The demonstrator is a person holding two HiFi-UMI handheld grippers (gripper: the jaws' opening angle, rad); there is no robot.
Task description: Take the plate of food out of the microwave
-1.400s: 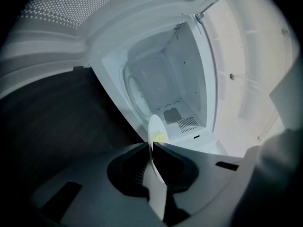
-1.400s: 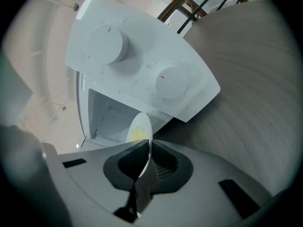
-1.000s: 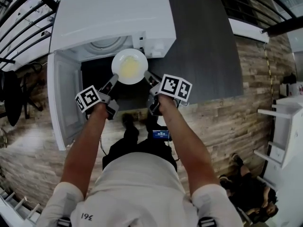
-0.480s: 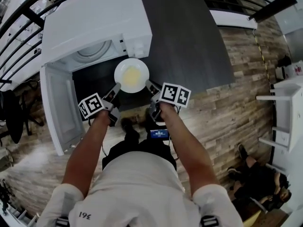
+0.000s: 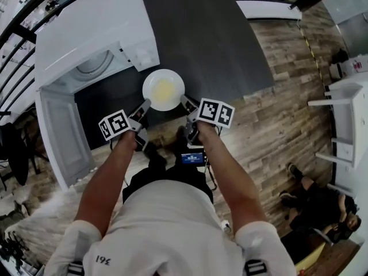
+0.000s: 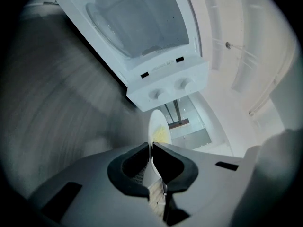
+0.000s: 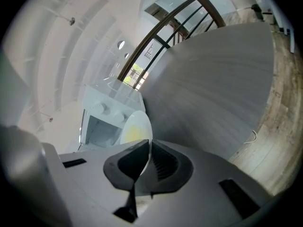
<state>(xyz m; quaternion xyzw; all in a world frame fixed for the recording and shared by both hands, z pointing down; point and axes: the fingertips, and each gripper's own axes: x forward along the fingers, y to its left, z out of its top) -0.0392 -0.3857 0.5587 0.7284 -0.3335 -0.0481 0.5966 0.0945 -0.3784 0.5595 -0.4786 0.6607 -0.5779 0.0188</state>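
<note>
Head view: pinching plate (image 5: 150, 84) of yellow food (image 5: 164, 89) from both sides with left tongs (image 5: 144, 104) and right tongs (image 5: 186, 101), above near edge of worktop (image 5: 213, 39), by open microwave (image 5: 86, 27).

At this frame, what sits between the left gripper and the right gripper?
The plate of food. The head view shows the left gripper and the right gripper each pinching an opposite edge of its rim.

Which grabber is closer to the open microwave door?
The left gripper, pinching the left rim of the plate; the microwave door hangs open on its side. The right gripper pinches the opposite rim, farther away.
</note>
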